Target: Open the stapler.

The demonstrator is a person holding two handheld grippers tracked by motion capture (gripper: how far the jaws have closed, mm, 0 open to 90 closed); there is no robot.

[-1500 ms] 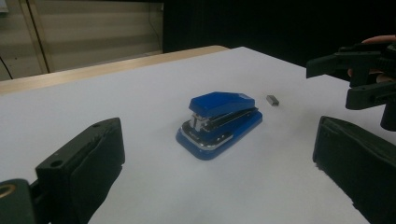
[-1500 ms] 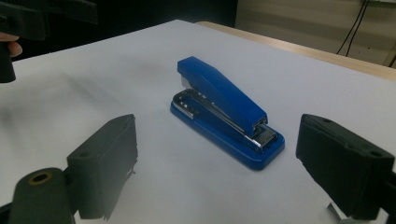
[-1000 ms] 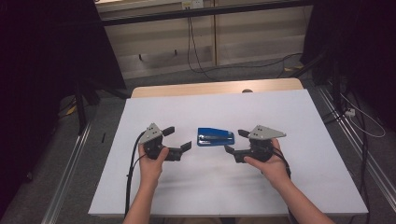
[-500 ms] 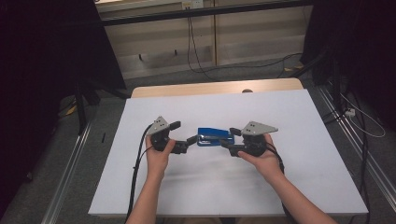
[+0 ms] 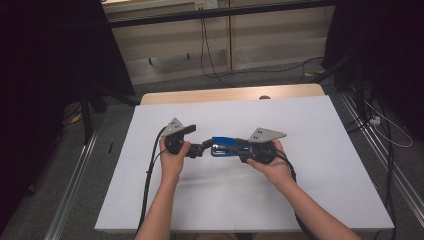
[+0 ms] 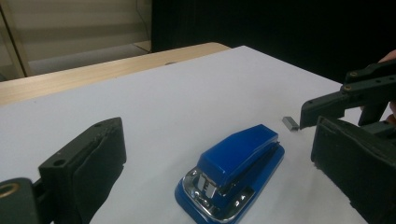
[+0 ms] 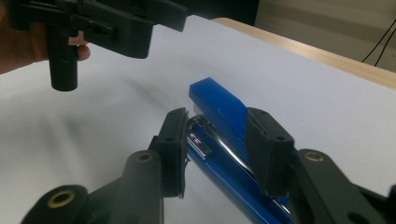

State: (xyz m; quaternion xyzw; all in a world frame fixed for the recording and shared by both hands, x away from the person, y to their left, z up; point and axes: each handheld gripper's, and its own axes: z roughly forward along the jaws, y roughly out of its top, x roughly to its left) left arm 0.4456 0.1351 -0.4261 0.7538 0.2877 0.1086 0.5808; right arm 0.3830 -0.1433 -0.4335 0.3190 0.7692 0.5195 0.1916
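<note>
A blue stapler [image 5: 223, 146] with a chrome front lies flat on the white table top [image 5: 310, 180], between my two grippers. My left gripper [image 5: 197, 140] faces it from the left, open. In the left gripper view its jaws [image 6: 217, 140] stand wide apart, with the stapler [image 6: 238, 168] just ahead of them on the sheet. My right gripper [image 5: 239, 147] reaches over the stapler's right end. In the right gripper view its jaws [image 7: 217, 116] have just been closing and now flank the stapler [image 7: 219, 105]. I cannot see the pads pressing on it.
A small grey strip of staples [image 6: 290, 123] lies on the sheet beyond the stapler. The table's bare wooden back edge [image 5: 230, 94] borders the sheet. Cables [image 5: 215, 70] run over the floor behind, and metal rails [image 5: 75, 200] flank the table.
Both hands have moved inward toward the stapler from either side. The right gripper's jaws have narrowed and now straddle the stapler's right end. The stapler has not moved.
</note>
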